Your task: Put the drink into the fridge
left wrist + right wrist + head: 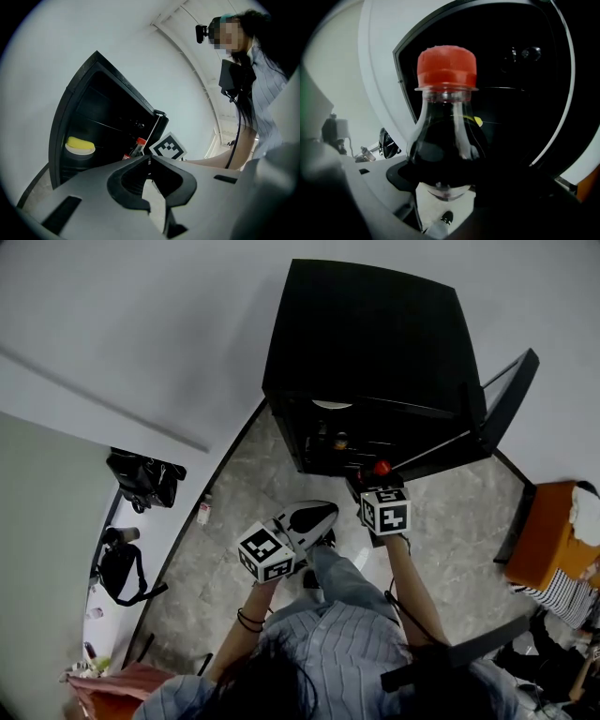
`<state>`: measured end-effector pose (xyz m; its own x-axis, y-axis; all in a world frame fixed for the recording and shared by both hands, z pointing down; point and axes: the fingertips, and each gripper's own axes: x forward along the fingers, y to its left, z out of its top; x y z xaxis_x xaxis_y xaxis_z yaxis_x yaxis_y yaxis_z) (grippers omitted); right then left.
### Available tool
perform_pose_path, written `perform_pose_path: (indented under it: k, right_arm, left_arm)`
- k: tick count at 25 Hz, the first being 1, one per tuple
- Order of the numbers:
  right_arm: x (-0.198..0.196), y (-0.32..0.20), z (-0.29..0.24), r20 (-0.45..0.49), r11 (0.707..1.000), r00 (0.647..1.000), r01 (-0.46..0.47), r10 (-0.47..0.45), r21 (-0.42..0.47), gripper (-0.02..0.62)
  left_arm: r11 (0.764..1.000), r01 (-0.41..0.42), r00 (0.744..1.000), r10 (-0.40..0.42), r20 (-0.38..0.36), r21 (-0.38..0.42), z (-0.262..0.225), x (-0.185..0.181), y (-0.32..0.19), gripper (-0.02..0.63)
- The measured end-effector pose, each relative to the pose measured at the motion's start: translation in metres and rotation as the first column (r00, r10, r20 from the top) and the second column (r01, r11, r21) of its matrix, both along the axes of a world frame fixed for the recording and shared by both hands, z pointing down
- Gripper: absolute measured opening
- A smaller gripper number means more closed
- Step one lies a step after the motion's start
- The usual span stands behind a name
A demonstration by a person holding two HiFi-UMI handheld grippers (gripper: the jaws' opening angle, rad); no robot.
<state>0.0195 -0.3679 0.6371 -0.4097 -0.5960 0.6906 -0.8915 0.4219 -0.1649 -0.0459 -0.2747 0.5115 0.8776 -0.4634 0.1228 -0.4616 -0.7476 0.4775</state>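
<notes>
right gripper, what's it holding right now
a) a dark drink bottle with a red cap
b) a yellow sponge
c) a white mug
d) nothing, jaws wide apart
A: in the right gripper view the right gripper has its jaws closed on a dark drink bottle with a red cap, held up in front of the open fridge.

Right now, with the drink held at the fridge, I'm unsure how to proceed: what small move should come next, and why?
Probably ease the right gripper forward, carrying the bottle into the fridge. Its jaws are clamped on the upright bottle, the door stands open, and the dark opening lies straight ahead. The left gripper is shut and empty.
</notes>
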Motion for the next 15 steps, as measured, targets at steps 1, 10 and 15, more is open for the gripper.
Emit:
perform_pose_path:
  k: [1,10,15]
  right_arm:
    - [0.000,-0.008,0.003,-0.007,1.000,1.000,0.002,-0.002,0.008,0.311]
    - [0.007,-0.077,0.031,-0.049,0.997,0.999,-0.003,0.007,0.079,0.311]
    - [0.017,-0.107,0.050,-0.093,0.996,0.995,-0.018,0.025,0.082,0.311]
  left_arm:
    - [1.000,-0.002,1.000,0.002,0.003,0.001,0.001,0.000,-0.004,0.006]
    - [1.000,-0.024,1.000,0.023,0.020,0.010,0.002,0.008,-0.031,0.006]
    - [1.000,-0.029,0.999,0.029,0.036,-0.006,0.009,0.005,-0.039,0.006]
